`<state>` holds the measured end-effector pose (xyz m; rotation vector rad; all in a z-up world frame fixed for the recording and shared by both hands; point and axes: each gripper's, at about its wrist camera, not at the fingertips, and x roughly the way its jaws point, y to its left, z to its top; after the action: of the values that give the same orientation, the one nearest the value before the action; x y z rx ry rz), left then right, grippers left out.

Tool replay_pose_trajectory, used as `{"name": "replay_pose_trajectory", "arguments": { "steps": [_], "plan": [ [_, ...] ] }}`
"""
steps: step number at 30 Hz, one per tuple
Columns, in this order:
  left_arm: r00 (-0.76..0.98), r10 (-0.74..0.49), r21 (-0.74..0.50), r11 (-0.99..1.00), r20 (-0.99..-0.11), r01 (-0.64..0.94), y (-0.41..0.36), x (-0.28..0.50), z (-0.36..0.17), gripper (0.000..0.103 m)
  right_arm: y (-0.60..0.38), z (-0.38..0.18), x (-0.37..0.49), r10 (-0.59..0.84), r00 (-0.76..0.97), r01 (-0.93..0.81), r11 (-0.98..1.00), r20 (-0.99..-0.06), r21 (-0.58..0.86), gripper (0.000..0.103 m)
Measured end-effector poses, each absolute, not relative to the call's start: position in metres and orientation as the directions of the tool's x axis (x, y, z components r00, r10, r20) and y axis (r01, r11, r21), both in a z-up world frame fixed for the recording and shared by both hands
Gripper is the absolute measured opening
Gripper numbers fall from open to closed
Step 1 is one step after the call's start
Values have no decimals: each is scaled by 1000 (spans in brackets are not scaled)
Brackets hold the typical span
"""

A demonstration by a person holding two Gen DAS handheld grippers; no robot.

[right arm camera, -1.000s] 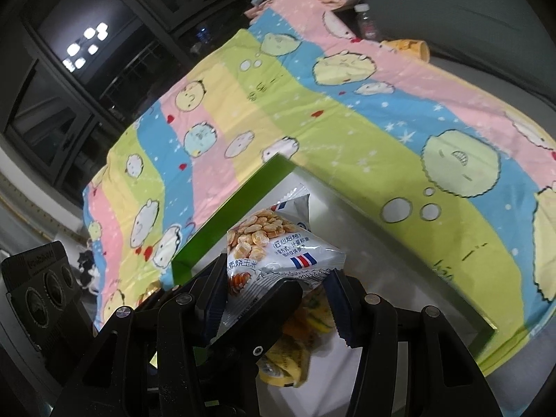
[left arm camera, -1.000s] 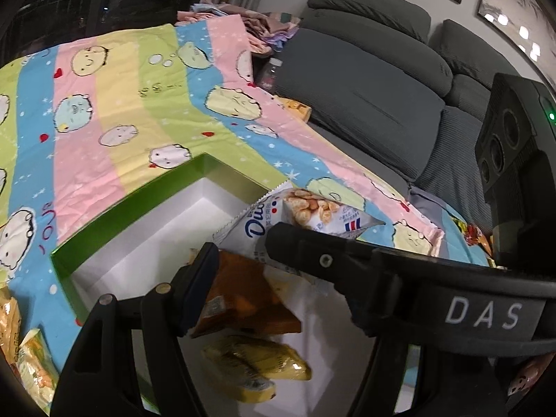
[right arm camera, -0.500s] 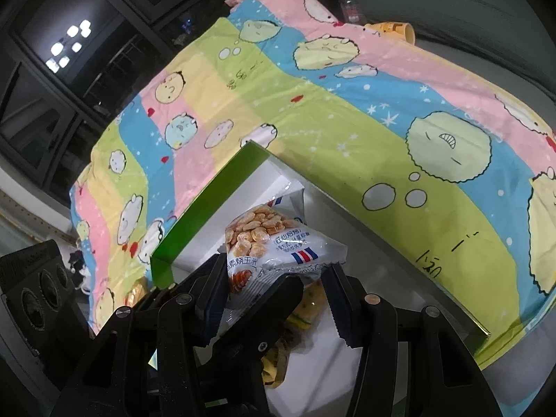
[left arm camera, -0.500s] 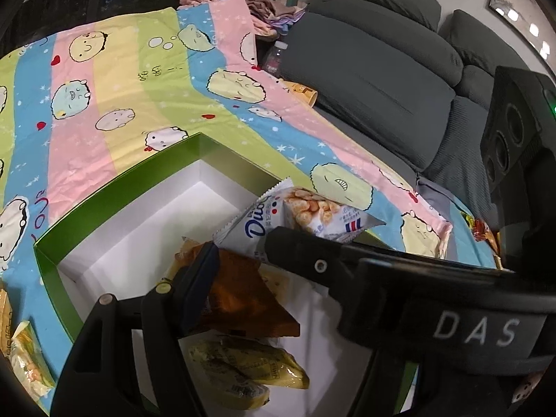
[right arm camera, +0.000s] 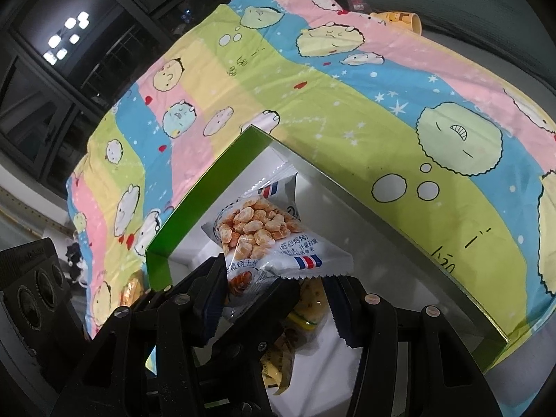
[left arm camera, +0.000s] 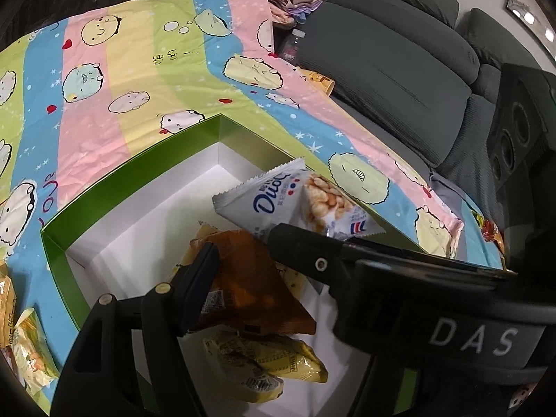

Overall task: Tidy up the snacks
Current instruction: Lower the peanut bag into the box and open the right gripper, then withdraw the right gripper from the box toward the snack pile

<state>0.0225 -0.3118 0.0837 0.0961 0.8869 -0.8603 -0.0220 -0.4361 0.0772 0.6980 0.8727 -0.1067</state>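
Our left gripper (left arm camera: 243,250) pinches the orange snack packet (left arm camera: 250,278) over the green box (left arm camera: 139,160). Our right gripper (right arm camera: 274,288) clamps the white corn-snack packet (right arm camera: 264,232), which juts beyond its fingertips.

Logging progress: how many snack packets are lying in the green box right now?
2 visible: two yellow packets overlapping near the box's closest end; others may hide under the held orange and white packets.

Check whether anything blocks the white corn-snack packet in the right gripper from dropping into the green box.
Nothing visible blocks it. The white corn-snack packet hangs over the green box's open white interior; orange and yellow snack packets lie nearer, beneath the grippers.
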Motion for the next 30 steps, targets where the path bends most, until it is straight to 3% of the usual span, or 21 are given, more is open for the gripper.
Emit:
{"name": "replay_pose_trajectory", "arguments": {
  "steps": [12, 14, 27, 30],
  "plan": [
    [382, -606, -246, 704, -698, 666, -289, 22, 91, 82, -424, 86, -23, 172, 661, 346, 794, -731, 500, 57],
    [388, -613, -254, 705, -689, 662, -282, 22, 94, 83, -421, 90, -24, 166, 669, 337, 801, -725, 495, 64],
    [476, -623, -302, 750, -621, 589, -207, 14, 122, 97, -395, 123, -40, 101, 732, 301, 839, -674, 453, 72],
    [507, -607, -300, 771, -612, 562, -184, 9, 127, 99, -387, 131, -42, 80, 746, 297, 849, -661, 438, 79]
  ]
}}
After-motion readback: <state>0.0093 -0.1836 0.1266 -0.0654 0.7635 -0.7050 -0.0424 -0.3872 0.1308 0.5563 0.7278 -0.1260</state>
